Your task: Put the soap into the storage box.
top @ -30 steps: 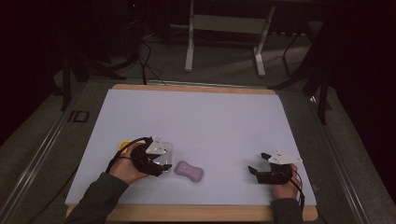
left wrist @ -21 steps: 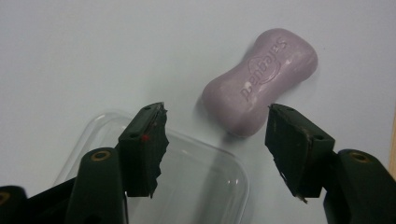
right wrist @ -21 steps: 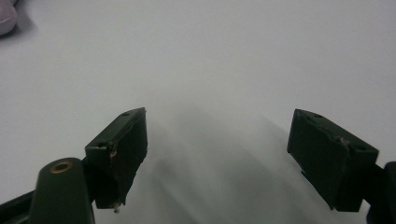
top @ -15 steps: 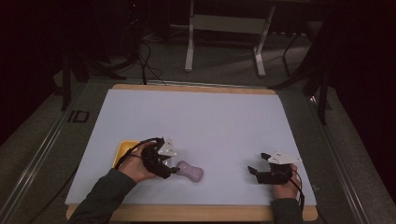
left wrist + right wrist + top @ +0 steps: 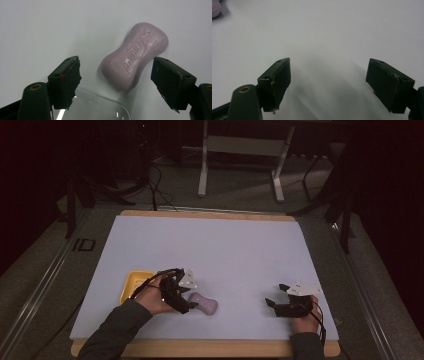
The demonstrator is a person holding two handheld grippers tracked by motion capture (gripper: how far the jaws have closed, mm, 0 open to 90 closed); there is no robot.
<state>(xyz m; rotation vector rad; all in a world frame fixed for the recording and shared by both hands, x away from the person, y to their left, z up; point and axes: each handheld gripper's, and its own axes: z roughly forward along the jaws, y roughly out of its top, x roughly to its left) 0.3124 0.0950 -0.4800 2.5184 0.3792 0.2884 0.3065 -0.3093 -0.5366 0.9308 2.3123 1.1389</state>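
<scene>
Straddling the purple soap bar (image 5: pixel 135 56) with my left gripper (image 5: pixel 115 80), jaws wide apart and not touching it, while my right gripper (image 5: pixel 328 82) rests open on the white mat (image 5: pixel 225 245).

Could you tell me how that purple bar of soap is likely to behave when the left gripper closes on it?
The soap bar looks solid, so it should stay stiff. Its smooth, rounded surface may slip between the left gripper's open jaws, though the narrowed waist could help seat them. Lying flat on the table, it seems likelier to slide than roll.
</scene>
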